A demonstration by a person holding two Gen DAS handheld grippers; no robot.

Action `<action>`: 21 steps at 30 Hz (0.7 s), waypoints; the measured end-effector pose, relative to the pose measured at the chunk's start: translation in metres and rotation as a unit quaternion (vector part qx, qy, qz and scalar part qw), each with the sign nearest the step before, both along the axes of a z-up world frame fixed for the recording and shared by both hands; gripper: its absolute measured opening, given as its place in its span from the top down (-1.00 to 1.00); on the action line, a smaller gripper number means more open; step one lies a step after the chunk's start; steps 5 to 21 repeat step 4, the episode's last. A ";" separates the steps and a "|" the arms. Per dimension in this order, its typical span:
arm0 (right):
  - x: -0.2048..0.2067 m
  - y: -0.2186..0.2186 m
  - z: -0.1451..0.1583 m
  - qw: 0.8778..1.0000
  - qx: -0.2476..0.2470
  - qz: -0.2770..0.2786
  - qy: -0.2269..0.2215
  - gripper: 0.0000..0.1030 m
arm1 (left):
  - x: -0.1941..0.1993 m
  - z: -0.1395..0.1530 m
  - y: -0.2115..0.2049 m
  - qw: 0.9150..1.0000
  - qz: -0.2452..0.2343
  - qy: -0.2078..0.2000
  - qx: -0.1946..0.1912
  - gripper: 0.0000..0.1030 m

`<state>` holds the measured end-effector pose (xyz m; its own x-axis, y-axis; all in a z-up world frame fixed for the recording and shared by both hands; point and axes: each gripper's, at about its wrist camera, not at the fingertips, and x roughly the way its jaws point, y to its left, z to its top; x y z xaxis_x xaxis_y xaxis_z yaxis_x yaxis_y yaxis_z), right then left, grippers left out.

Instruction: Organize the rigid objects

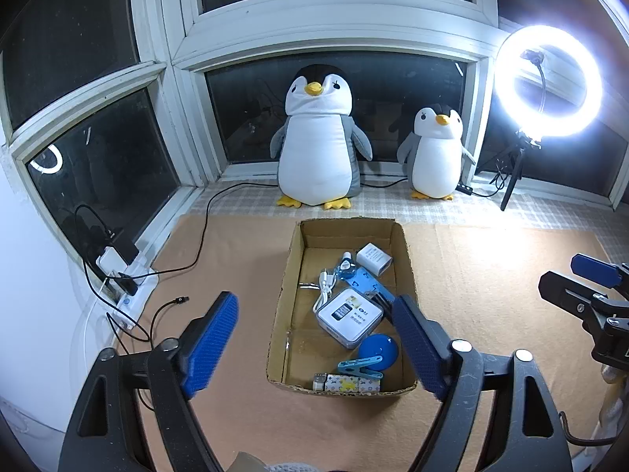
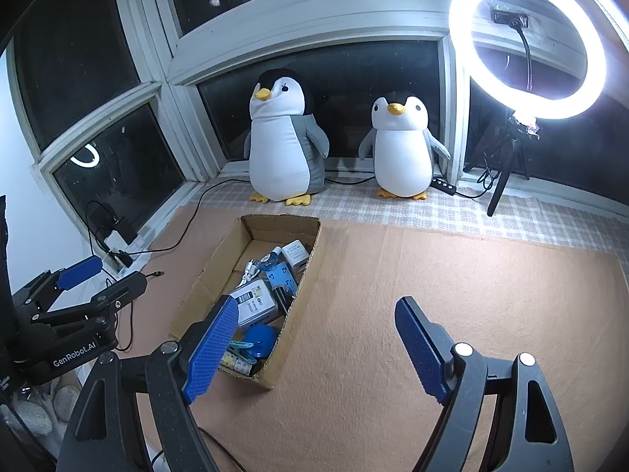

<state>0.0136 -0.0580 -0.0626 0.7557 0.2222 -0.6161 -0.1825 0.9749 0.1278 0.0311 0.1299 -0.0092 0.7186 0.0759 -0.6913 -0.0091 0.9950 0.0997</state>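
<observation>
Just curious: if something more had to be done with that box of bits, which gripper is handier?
Probably left: the left gripper hangs open directly over the cardboard box; the right gripper is off beside it.

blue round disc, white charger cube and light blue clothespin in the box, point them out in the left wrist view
blue round disc [image 1: 378, 348], left wrist view, middle of its top.
white charger cube [image 1: 374, 258], left wrist view, top face.
light blue clothespin [image 1: 359, 367], left wrist view, middle of its body.

In the right wrist view, a blue gripper pad [image 2: 212, 348] covered part of the small items in the open brown cardboard box [image 2: 196, 295]; print on the white square packet [image 1: 350, 316] was too small to read, and the bright ring light [image 2: 528, 39] ran past the frame's top.
</observation>
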 end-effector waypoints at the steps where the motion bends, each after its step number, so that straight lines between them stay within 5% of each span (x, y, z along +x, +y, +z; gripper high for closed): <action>1: -0.001 0.000 -0.001 1.000 0.000 0.000 0.000 -0.53 | 0.000 0.000 0.000 1.000 0.000 -0.001 0.001 -0.77; 21: 0.000 0.000 -0.002 1.000 0.001 -0.003 0.003 -0.53 | 0.000 0.000 -0.001 1.000 -0.002 0.000 0.001 -0.77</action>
